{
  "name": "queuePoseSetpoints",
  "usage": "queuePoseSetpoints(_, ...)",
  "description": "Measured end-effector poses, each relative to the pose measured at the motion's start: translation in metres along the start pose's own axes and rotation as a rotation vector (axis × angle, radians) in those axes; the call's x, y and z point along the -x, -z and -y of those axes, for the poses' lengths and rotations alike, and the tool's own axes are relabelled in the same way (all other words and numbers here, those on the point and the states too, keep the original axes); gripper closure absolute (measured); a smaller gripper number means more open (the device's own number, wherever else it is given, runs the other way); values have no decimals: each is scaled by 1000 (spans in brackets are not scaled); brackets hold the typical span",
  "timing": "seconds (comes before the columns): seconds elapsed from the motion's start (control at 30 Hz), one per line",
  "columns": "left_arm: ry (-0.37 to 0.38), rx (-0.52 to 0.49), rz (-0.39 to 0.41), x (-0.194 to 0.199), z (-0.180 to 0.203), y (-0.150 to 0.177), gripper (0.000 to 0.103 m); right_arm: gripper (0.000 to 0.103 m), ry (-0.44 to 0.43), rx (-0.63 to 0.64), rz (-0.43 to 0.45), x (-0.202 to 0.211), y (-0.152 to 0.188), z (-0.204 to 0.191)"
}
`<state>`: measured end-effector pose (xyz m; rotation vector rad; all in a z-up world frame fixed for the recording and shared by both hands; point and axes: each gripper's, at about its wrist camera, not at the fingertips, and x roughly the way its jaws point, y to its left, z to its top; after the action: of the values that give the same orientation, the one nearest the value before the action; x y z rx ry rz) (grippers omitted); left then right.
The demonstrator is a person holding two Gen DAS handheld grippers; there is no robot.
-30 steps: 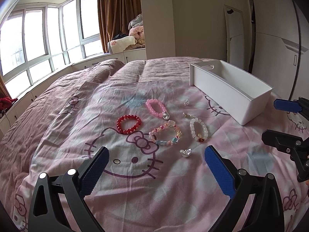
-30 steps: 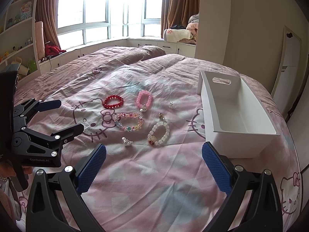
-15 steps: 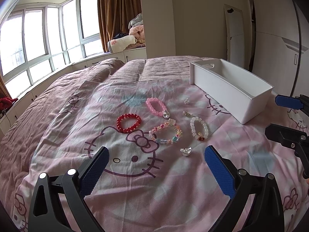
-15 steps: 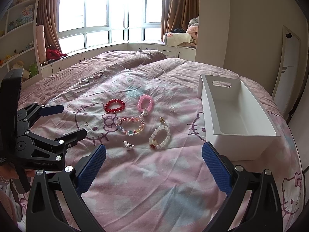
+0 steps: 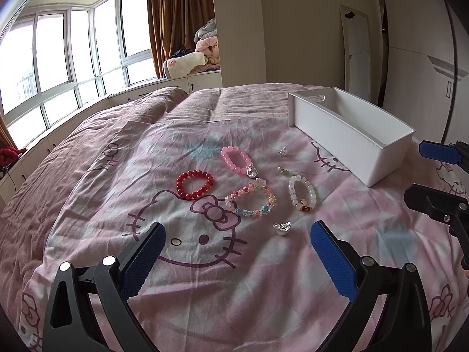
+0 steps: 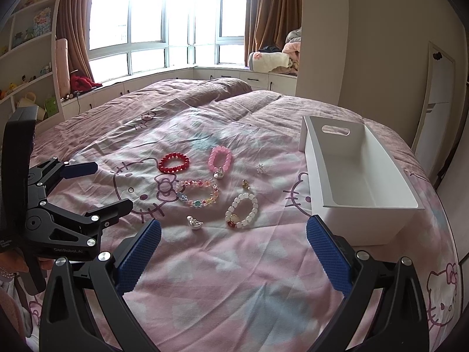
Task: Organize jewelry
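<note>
On the pink Hello Kitty bedspread lie a red bead bracelet [image 5: 195,184] [image 6: 173,162], a pink bracelet [image 5: 236,160] [image 6: 219,160], a multicolour bracelet [image 5: 251,201] [image 6: 198,194], a white bracelet [image 5: 302,193] [image 6: 242,210], a silver charm [image 5: 282,228] [image 6: 194,223], a small crystal piece [image 5: 283,151] [image 6: 260,168] and a small gold piece [image 5: 285,171] [image 6: 245,184]. An empty white bin [image 5: 351,130] [image 6: 360,176] stands to their right. My left gripper [image 5: 236,252] [image 6: 96,184] is open and empty, held above the bed before the jewelry. My right gripper [image 6: 233,252] [image 5: 425,173] is open and empty.
Windows with brown curtains, a window seat with folded blankets [image 5: 202,55], and shelves with toys [image 6: 26,67] line the far side. A wall and wardrobe doors [image 5: 422,67] stand to the right of the bed.
Both grippers have lifted and drawn back slightly; the jewelry and bin sit a little lower and farther in both views. Nothing was grasped.
</note>
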<state>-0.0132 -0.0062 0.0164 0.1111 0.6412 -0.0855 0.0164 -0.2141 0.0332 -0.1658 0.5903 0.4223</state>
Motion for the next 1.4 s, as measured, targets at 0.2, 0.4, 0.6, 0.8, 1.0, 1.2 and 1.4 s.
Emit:
queuePoseSetpoints(0.2,8,1,-17,-8,-3,1,3,5,9,4,-9,-3,0,1)
queuePoseSetpoints(0.4,8,-27,-15,-24,-6,-2,3,5,9,17,-21,-18,-2,5)
queuePoseSetpoints(0.6,3,-38,-26,-50,-22,-4,3,5,-7,37,-50,-45,-8,9)
queuePoseSetpoints(0.8,-9,-56,-29,-80,-40,-8,3,8,-22,45,-117,-85,-11,13)
queuePoseSetpoints(1.0,-5,-39,-14,-110,-58,-24,3,25,-44,77,-200,-130,-10,12)
queuePoseSetpoints(1.2,13,29,-38,-143,-83,-36,12,37,-23,84,-267,-171,-7,17)
queuePoseSetpoints(1.4,44,100,-71,-167,-104,-39,31,41,53,67,-330,-203,-4,32)
